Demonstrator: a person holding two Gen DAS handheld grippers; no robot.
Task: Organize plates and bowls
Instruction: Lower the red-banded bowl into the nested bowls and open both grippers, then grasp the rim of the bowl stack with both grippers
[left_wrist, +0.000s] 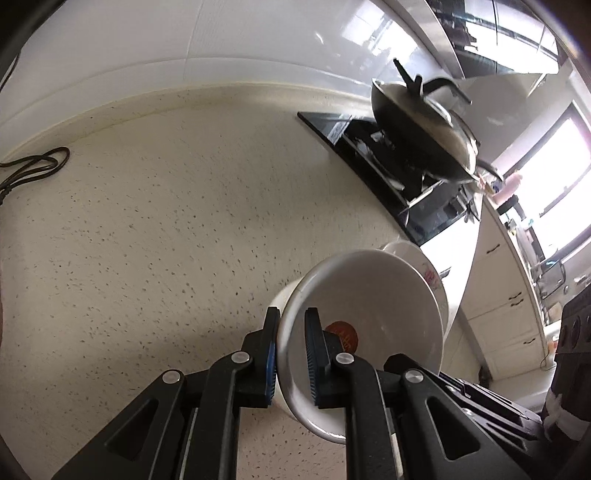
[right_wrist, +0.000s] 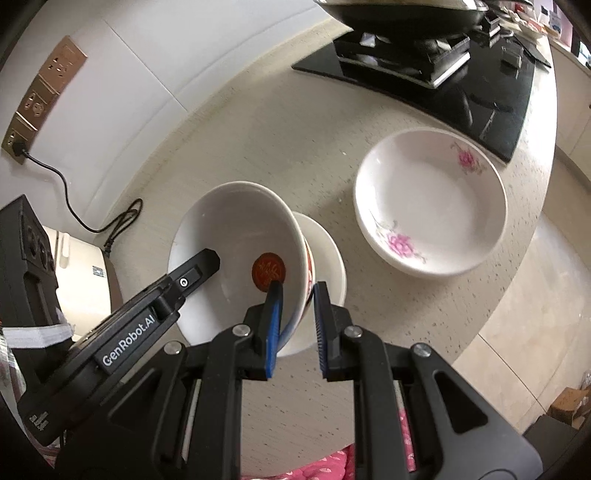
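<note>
Both grippers angle steeply down over the counter (right_wrist: 280, 122). The left gripper (left_wrist: 291, 354) and right gripper (right_wrist: 297, 325) each pinch opposite rims of the bowl (right_wrist: 229, 236), tilted above a smaller white dish (right_wrist: 325, 251), maybe touching it. The flowered plate (right_wrist: 430, 199) sits by the counter's front edge, open surface leftward.

Both wrist cameras looked steeply down along their fingers, close over the table (right_wrist: 288, 122). Each framed the red-marked bowl (left_wrist: 373, 295) (right_wrist: 236, 236) from opposite sides; both also caught the stove (left_wrist: 369, 147) (right_wrist: 461, 81).
</note>
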